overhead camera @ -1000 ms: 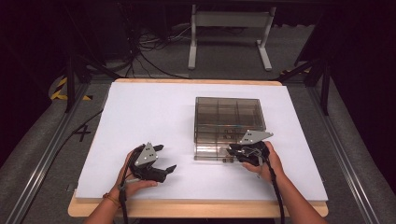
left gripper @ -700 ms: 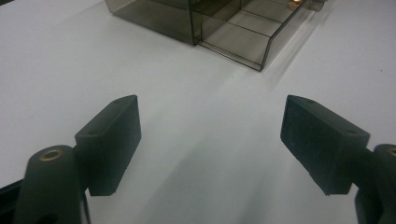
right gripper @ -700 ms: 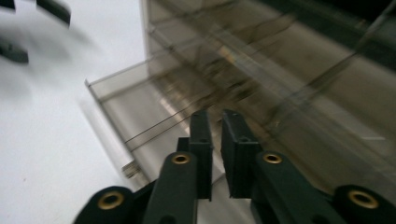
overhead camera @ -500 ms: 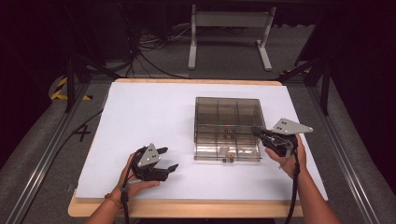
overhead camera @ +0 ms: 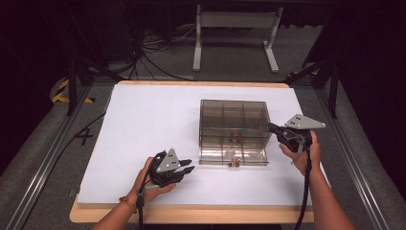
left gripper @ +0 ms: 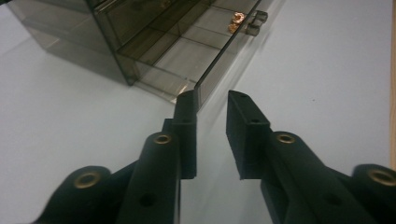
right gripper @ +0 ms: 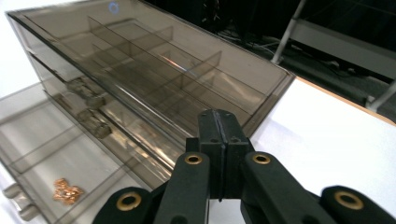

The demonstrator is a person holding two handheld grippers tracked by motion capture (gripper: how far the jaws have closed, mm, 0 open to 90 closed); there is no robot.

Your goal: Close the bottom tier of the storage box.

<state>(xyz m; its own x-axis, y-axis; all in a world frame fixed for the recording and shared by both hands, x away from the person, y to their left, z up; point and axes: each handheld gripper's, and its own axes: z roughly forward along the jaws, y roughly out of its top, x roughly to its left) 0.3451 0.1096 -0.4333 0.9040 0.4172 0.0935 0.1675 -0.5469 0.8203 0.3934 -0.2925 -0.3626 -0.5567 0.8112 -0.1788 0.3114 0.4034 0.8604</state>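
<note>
A smoky clear drawer box (overhead camera: 233, 120) stands on the white table (overhead camera: 143, 120). Its bottom drawer (overhead camera: 233, 155) is pulled out toward me, with small copper pieces (overhead camera: 235, 158) near its front. My right gripper (overhead camera: 272, 127) hangs shut and empty beside the box's right wall, tips toward the box (right gripper: 154, 60). In the right gripper view its jaws (right gripper: 218, 116) meet above the drawer (right gripper: 42, 140) and copper pieces (right gripper: 65, 191). My left gripper (overhead camera: 189, 165) sits left of the drawer; its jaws (left gripper: 210, 100) have just been closing, a narrow gap remains, nothing between them. Ahead lie the drawer (left gripper: 187, 51) and copper pieces (left gripper: 237, 19).
The table's wooden front edge (overhead camera: 191, 215) runs just behind my forearms. A metal stand (overhead camera: 234, 28) and loose cables (overhead camera: 148, 52) are on the floor beyond the far edge. Grey rails (overhead camera: 43, 158) flank both sides.
My right gripper left the box's front, moved right and up, and closed its jaws. My left gripper shifted slightly toward the drawer and its jaws narrowed.
</note>
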